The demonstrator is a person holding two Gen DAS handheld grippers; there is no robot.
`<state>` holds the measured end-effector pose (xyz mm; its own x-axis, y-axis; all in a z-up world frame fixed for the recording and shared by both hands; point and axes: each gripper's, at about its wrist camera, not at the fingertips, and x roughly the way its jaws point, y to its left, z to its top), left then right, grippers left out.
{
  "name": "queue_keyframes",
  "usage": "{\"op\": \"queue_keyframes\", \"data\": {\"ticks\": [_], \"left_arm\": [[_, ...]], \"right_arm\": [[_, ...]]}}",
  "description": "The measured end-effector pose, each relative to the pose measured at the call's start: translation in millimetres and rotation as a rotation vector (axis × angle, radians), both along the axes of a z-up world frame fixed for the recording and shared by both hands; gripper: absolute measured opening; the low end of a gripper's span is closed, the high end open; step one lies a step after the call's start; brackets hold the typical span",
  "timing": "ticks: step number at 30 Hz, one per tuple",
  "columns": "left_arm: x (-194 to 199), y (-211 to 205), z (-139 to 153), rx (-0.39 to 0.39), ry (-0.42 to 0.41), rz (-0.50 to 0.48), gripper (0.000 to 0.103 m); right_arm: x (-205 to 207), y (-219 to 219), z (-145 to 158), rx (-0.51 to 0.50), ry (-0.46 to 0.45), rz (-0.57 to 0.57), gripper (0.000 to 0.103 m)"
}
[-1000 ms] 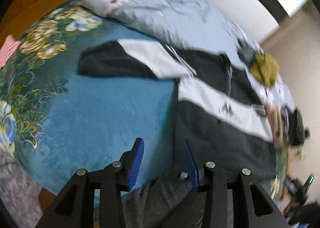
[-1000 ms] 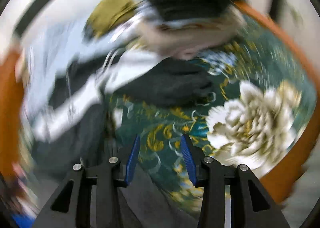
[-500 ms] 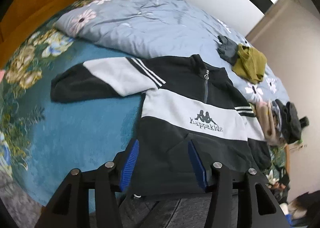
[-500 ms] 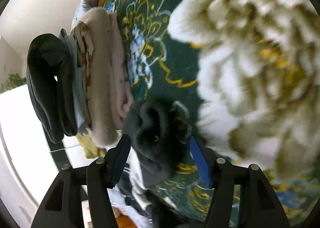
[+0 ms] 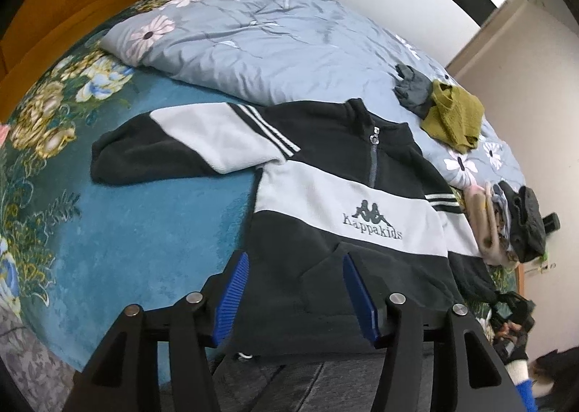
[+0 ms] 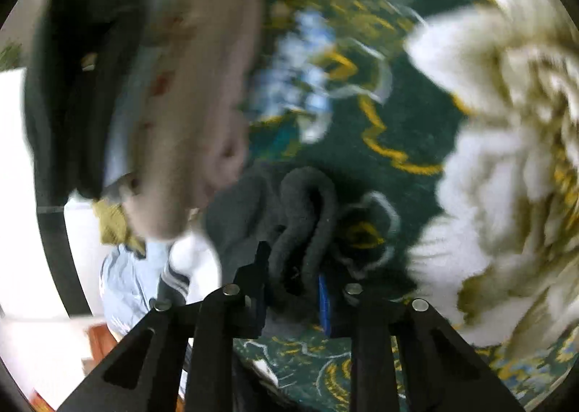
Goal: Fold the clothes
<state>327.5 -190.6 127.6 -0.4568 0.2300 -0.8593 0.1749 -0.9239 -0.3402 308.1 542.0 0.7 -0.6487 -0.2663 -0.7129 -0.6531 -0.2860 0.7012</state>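
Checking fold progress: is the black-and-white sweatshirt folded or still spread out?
Spread: sweatshirt lies flat on the bed, front up, one sleeve stretched sideways.

The left wrist view looks down across the bed [image 5: 126, 231]; the right wrist view sits close over the bedspread. Both share the sweatshirt [image 5: 325, 202] and the folded stack [image 5: 506, 224].

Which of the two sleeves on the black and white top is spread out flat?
The sleeve stretched out over the blue blanket. The other sleeve, beside the pile of folded clothes, hangs down.
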Motion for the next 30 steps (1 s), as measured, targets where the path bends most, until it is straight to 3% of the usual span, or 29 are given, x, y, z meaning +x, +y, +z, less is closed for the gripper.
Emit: {"op": "queue_keyframes", "data": {"ticks": [3,6,9,12,17,19,25,30], "left_arm": [[3,-13,-5,0.018,-0.003,0.038,0.059],[4,-27,-13,0.046,-0.006,0.08,0.059],[6,-41,-22,0.074,-0.013,0.128,0.059],[13,-57,-33,0.11,-0.024,0.18,0.059],[29,-90,-55,0.15,-0.061,0.285,0.06],[37,-106,-62,0.167,-0.068,0.336,0.06],[55,-150,-77,0.192,-0.071,0.474,0.06],[61,-178,-98,0.217,-0.089,0.56,0.062]], "right_arm": [[-10,-17,52,0.051,0.125,0.082,0.02],[-24,-45,118,0.166,0.258,0.206,0.02],[-35,-64,165,0.248,0.345,0.302,0.02],[-66,-96,201,0.348,0.379,0.397,0.02],[-117,-162,238,0.414,0.409,0.561,0.02],[-138,-198,246,0.422,0.427,0.626,0.02],[-192,-299,227,0.359,0.445,0.773,0.02],[-218,-389,192,0.354,0.367,0.924,0.02]]}}
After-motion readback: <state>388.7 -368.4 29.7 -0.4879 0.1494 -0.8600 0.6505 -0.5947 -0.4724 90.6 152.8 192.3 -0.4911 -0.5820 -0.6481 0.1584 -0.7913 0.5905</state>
